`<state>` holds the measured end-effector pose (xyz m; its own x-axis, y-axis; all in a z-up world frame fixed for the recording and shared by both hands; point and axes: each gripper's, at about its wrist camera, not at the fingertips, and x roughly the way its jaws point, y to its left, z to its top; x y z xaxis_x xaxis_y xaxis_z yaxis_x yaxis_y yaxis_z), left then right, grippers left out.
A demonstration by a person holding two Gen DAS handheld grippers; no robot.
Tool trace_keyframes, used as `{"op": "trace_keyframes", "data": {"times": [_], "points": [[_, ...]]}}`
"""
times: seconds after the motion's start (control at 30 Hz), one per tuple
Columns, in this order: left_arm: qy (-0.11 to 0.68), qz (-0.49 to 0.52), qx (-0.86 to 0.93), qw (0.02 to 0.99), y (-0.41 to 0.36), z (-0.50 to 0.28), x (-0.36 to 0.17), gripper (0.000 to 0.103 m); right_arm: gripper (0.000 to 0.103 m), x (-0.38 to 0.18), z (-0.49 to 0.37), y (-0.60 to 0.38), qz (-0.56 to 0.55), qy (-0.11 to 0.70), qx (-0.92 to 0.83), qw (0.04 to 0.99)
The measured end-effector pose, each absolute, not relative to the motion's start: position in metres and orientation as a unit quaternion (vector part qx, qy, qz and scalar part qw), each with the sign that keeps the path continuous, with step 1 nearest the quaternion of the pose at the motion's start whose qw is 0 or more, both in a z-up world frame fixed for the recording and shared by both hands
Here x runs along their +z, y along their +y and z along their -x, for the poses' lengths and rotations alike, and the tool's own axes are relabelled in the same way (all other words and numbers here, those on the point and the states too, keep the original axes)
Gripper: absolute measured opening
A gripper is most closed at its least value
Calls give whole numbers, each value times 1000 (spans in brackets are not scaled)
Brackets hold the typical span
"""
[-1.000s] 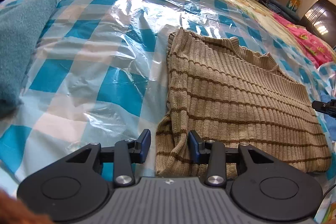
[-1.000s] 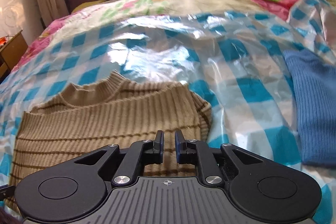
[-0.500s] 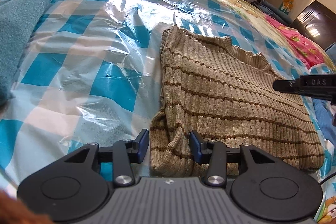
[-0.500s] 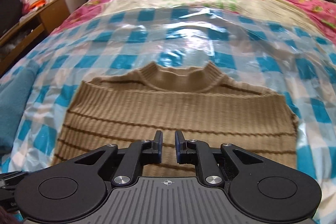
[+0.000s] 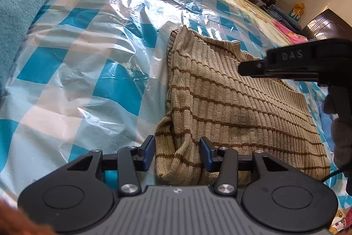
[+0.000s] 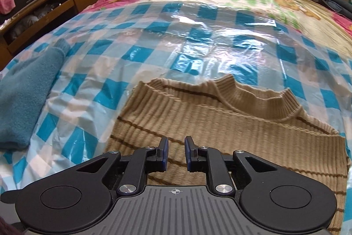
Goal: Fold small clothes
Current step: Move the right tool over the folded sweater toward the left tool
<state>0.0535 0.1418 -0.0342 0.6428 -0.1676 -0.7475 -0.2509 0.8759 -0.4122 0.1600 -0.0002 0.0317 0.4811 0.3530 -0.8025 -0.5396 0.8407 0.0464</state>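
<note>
The left claw (image 5: pixel 177 152) is wide, around the sweater (image 5: pixel 233 107) corner at 6 o'clock on the bed (image 6: pixel 198 21). The right claw (image 6: pixel 176 152) is narrow and empty. Next, I think: pinch the corner, fold it over.

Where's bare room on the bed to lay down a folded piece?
Bare plastic sheet lies between the teal garment and the tan sweater, and beyond the sweater's collar. It is crowded at the sweater's near edge, where the left gripper straddles a fold.
</note>
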Motion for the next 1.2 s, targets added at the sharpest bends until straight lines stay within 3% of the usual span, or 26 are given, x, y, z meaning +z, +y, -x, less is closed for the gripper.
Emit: {"op": "trace_keyframes", "data": {"times": [0.53, 0.67, 1.2], "points": [[421, 265, 0, 867, 146, -54, -35, 49, 28, 16, -187, 67, 127, 469, 274, 830], [420, 262, -8, 869, 144, -54, -34, 49, 36, 14, -193, 77, 119, 475, 271, 829], [415, 254, -28, 873, 141, -53, -34, 50, 41, -19, -203, 119, 209, 484, 236, 816]]}}
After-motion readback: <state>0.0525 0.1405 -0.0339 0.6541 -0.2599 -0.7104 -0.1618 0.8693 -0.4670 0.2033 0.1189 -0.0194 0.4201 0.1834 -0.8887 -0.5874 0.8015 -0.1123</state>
